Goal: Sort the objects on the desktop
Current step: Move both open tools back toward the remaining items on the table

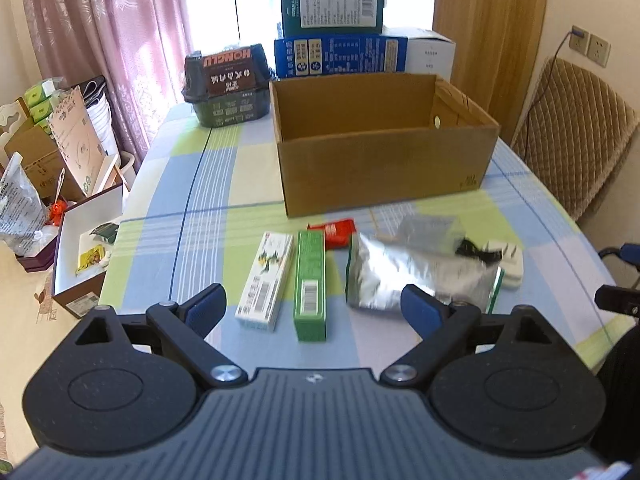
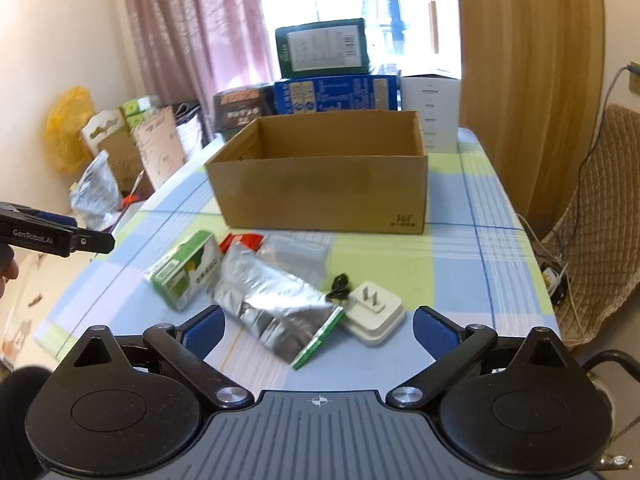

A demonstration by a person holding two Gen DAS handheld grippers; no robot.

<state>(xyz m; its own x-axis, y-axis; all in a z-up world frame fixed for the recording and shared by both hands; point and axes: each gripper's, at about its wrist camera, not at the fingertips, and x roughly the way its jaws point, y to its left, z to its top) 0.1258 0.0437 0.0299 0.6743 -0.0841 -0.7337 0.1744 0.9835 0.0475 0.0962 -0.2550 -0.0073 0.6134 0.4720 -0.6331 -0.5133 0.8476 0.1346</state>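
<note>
— Where are the two grippers right now?

— Both hover over the near edge of the table (image 1: 180, 184) with its blue, green and white checked cloth. The left gripper (image 1: 316, 312) has its blue-padded fingers (image 1: 206, 310) spread wide, pinching nothing. The right gripper (image 2: 318, 332) is spread the same way, also holding nothing.

— And the things to sort?

— Just ahead of the left gripper lie a long white carton with a barcode (image 1: 266, 282) and a long green carton (image 1: 310, 284), side by side. Beyond the green one sits a small red packet (image 1: 338, 232). Ahead and to its right is a crumpled silver foil pouch (image 1: 416, 276).

— What does the right one face?

— That same silver pouch (image 2: 276, 304) lies straight ahead between its open fingers. Touching the pouch's right end is a white plug adapter with its prongs up (image 2: 374, 314), a black coiled cable (image 2: 340, 284) just behind it.

— And the box?

— The open brown cardboard box (image 1: 380, 160) stands further ahead of both, well beyond the scattered items. I can't see anything inside it from here.
</note>
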